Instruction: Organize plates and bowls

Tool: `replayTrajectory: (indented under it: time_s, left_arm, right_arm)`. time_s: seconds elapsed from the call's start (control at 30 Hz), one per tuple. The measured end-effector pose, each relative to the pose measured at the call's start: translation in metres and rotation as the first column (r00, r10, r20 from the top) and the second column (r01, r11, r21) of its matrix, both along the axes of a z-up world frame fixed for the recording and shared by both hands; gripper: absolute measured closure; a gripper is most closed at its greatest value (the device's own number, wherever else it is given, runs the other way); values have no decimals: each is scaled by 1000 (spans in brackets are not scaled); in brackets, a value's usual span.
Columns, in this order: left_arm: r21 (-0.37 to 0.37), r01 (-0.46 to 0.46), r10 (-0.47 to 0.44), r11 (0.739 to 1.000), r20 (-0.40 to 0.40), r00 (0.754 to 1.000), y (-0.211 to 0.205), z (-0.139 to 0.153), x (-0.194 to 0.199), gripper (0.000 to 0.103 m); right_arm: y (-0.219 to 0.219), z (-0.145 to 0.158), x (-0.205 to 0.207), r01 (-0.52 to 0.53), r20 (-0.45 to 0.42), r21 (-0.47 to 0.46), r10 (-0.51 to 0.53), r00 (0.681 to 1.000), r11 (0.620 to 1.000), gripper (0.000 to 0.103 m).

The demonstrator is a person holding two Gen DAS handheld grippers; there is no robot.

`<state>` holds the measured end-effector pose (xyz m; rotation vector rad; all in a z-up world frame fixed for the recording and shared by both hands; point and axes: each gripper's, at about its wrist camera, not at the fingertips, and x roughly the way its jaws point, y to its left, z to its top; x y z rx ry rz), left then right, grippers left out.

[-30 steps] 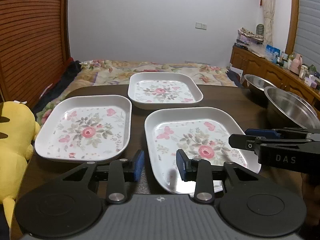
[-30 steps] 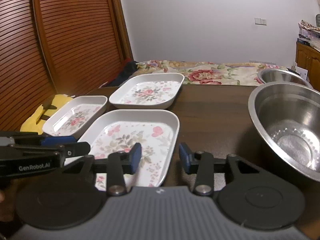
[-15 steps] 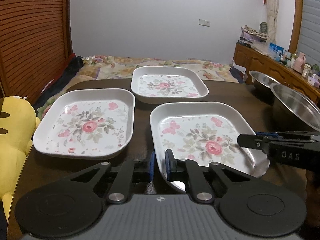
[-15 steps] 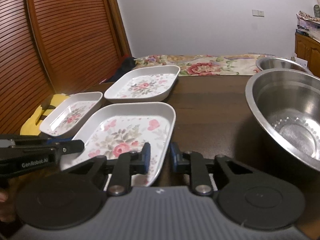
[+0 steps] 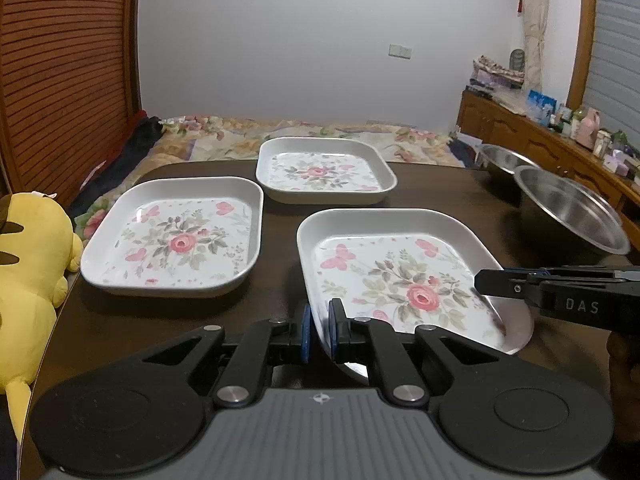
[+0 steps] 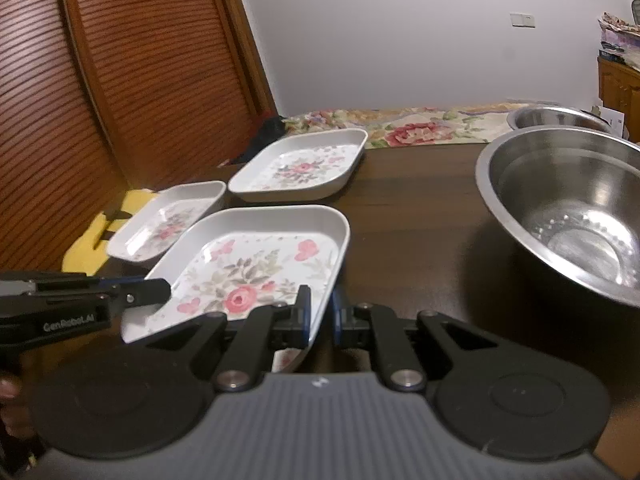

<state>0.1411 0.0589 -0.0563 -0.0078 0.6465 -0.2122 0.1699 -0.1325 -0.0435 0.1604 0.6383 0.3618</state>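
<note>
A dark brown wooden table (image 5: 440,184) fills most of both views, with a bed under a floral quilt (image 5: 248,136) beyond its far edge and a slatted reddish-brown wooden door (image 6: 132,64) to the left. On the table's right side stands a large round stainless-steel bowl (image 6: 568,216), and behind it a second steel bowl (image 6: 556,117) of which only the rim and upper wall show. A yellow plush toy (image 5: 28,256) lies off the table's left edge. Three white rectangular trays with a pink rose print (all alike in pattern) are on the table side: the far tray (image 5: 324,170) sits flat near the back edge, the left tray (image 5: 176,236) sits flat toward the plush toy, and the near tray (image 5: 400,276) is tilted, its near end raised. The left gripper (image 5: 318,330) has its blue-padded fingers pressed together on the near tray's left rim, and the right gripper (image 6: 320,314) is likewise clamped on that tray's right rim, so the tray is gripped from both sides. Each gripper's black tip shows at the edge of the other's view, over the tray's rim.
</note>
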Motion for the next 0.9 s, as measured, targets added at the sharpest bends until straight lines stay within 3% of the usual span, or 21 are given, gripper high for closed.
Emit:
replayTrajectory:
  time_s: [0.43, 0.9]
  left_arm:
    - [-26, 23, -23, 999, 1, 1000, 2, 0, -53, 92]
    - [-29, 11, -12, 1000, -25, 1000, 3, -10, -69, 92]
  right_arm:
    - [-12, 1, -48, -35, 10, 48, 35, 999, 998, 90]
    - [-9, -6, -64, -55, -20, 44, 56, 998, 998, 90]
